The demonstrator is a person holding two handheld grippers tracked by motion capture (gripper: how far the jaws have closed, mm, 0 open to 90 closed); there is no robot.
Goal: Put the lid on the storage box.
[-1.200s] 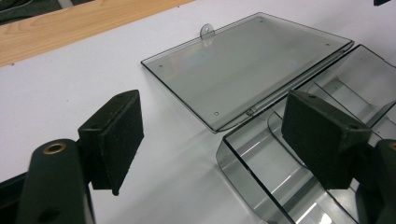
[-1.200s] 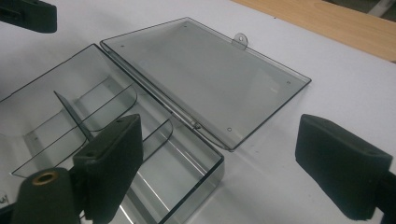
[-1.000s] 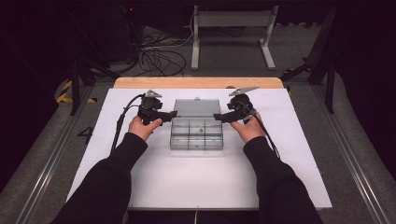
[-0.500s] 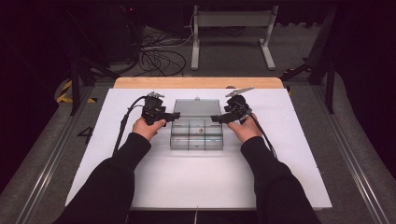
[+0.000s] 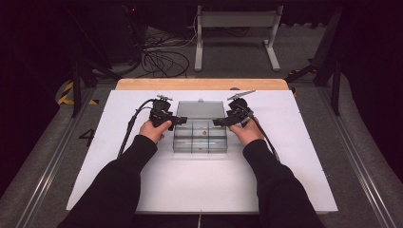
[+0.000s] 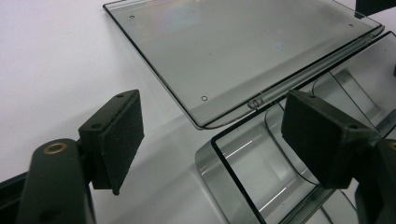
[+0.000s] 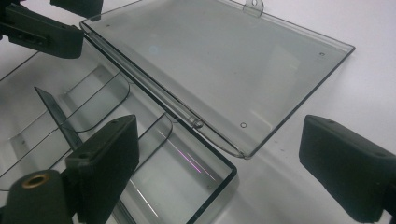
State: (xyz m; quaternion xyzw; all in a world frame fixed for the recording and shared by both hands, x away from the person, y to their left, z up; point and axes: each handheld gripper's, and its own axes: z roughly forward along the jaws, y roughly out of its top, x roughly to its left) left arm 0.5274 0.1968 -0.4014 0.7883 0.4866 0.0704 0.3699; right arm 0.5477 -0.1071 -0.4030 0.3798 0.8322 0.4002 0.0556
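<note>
A clear plastic compartment box stands on the white board, its lid swung open and lying flat behind it. My left gripper is at the box's far left corner, open. In the left gripper view the gripper straddles the box corner without its pads touching it, with the lid beyond. My right gripper is at the far right corner, also open. In the right gripper view the gripper brackets the box corner and the lid's edge. The compartments look empty.
The white board covers a wooden table whose far edge shows behind the lid. Cables trail from both grippers across the board. A metal stand and loose cables lie on the floor beyond. The left gripper shows at the right gripper view's top left.
Both hands have edged inward and down toward the box's far corners. The box and lid have not moved, and both pairs of jaws stay apart.
</note>
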